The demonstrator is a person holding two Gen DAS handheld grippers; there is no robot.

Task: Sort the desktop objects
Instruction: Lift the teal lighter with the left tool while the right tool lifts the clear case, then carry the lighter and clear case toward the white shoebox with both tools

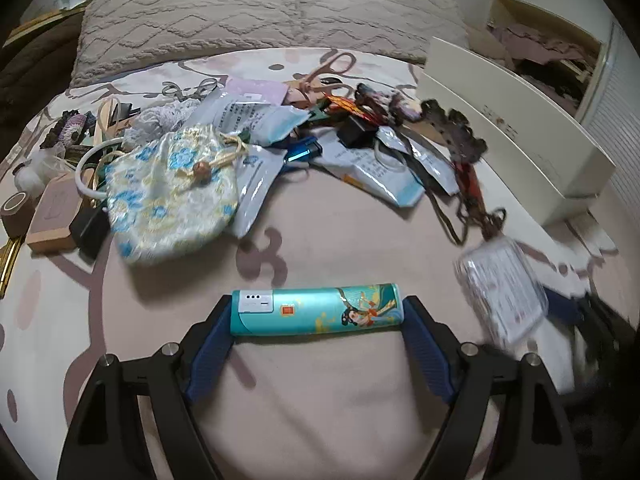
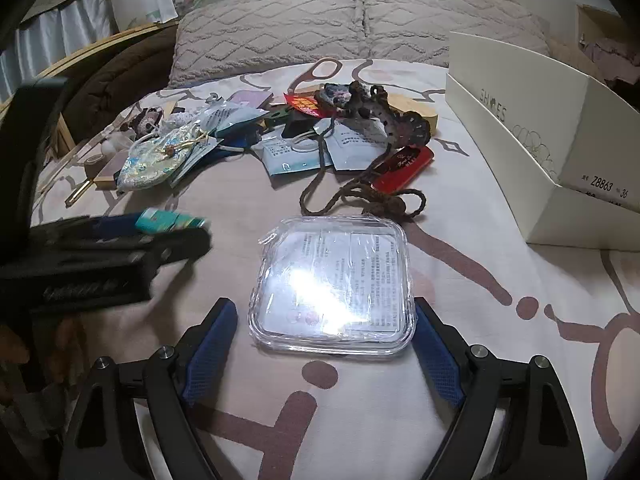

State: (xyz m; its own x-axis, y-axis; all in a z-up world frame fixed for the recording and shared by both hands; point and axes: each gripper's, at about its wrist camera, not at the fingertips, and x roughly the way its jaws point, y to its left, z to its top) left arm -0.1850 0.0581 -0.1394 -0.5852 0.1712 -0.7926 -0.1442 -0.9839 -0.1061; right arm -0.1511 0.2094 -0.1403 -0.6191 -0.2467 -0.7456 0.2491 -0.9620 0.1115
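Clutter (image 1: 256, 128) is heaped toward the pillow end of the bed (image 1: 340, 232), while two things lie apart nearer the foot edge, likely picked out for sorting. Left gripper (image 1: 316, 322) brackets the teal tube (image 1: 316, 312) endwise, pads at both ends; whether they press I cannot tell. Right gripper (image 2: 326, 326) stands open around the clear case (image 2: 334, 286), a gap showing at its left pad. Only the right view shows the shoe box (image 2: 568, 152) lettering.
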